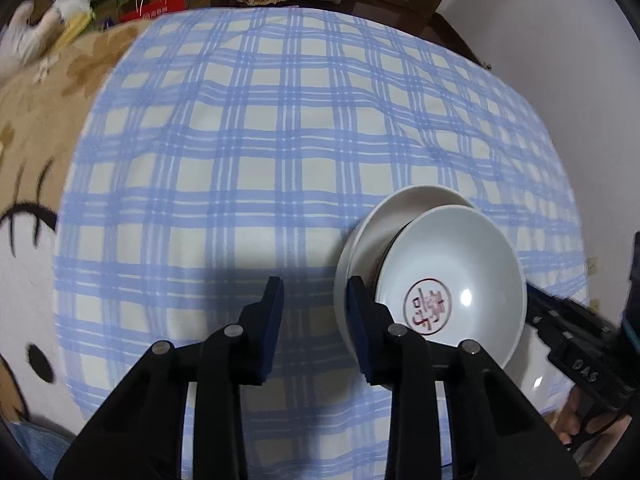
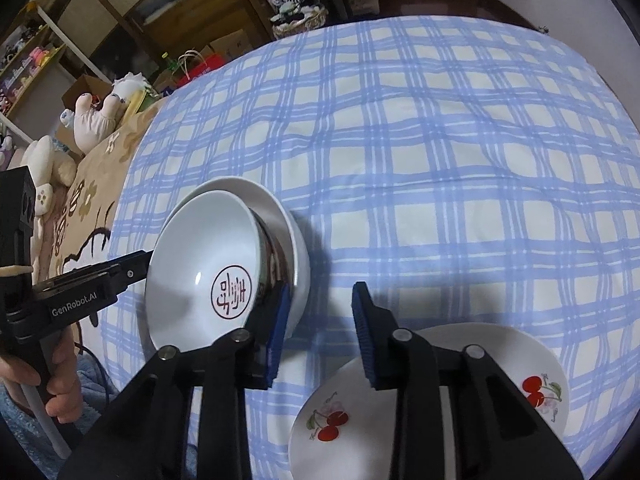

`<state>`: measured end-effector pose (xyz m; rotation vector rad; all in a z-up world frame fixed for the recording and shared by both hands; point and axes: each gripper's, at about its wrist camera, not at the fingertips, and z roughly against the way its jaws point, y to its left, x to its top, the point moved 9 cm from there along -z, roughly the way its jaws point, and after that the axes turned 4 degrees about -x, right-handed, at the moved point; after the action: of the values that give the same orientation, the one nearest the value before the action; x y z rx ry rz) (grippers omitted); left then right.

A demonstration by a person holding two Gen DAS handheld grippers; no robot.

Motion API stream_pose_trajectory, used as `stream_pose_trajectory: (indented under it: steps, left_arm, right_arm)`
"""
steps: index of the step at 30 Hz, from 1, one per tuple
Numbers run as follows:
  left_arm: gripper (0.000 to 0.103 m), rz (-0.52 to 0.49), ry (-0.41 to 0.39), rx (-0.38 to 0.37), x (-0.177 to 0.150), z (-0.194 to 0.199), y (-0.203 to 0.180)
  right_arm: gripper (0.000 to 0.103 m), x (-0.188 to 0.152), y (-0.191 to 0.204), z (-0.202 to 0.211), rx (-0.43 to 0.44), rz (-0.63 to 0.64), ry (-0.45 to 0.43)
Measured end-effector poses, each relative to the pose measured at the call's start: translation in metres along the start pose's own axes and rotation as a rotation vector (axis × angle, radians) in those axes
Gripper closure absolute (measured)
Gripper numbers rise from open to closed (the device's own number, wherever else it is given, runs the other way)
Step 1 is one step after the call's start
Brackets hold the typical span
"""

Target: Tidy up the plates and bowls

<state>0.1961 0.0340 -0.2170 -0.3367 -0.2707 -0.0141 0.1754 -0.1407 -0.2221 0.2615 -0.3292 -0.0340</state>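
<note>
The room light is dim and cool, coming from above. A small glare spot shines inside the bowl [image 1: 452, 280]. Soft shadows fall on the checked cloth [image 1: 260, 140] below the grippers. Fisheye distortion bends all edges, and the left border is motion-blurred in the left view.

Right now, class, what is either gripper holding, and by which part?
Nothing: both the left gripper and right gripper are open, fingers empty, beside the tilted seal bowl.

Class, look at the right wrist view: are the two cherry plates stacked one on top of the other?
No: the two cherry plates lie side by side on the checked cloth, not stacked.
</note>
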Motion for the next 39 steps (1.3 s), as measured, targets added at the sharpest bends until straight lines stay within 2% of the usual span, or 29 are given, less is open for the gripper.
stream_pose_trajectory:
  steps: [2, 5, 10, 24, 30, 39]
  left_arm:
    - [0.075, 0.031, 0.007, -0.040, 0.000, -0.003, 0.001]
    - [0.076, 0.040, 0.023, -0.046, 0.000, -0.009, 0.001]
    - [0.097, 0.005, 0.013, -0.057, 0.001, -0.013, -0.007]
    - [0.097, 0.029, -0.010, -0.053, -0.003, -0.013, -0.008]
    - [0.098, 0.033, -0.012, -0.067, -0.005, -0.007, -0.011]
    - [0.098, 0.049, -0.007, -0.086, -0.008, -0.002, -0.008]
  right_arm:
    - [0.092, 0.000, 0.002, -0.002, 0.021, 0.000, 0.011]
    - [0.093, 0.001, 0.004, -0.006, 0.020, -0.005, 0.016]
    - [0.095, 0.001, 0.005, -0.009, 0.028, -0.004, 0.004]
    - [0.095, 0.001, 0.003, -0.010, 0.029, -0.032, -0.008]
    - [0.096, -0.006, 0.002, 0.000, 0.031, -0.059, -0.090]
    - [0.096, -0.005, 0.003, 0.008, 0.043, -0.058, -0.118]
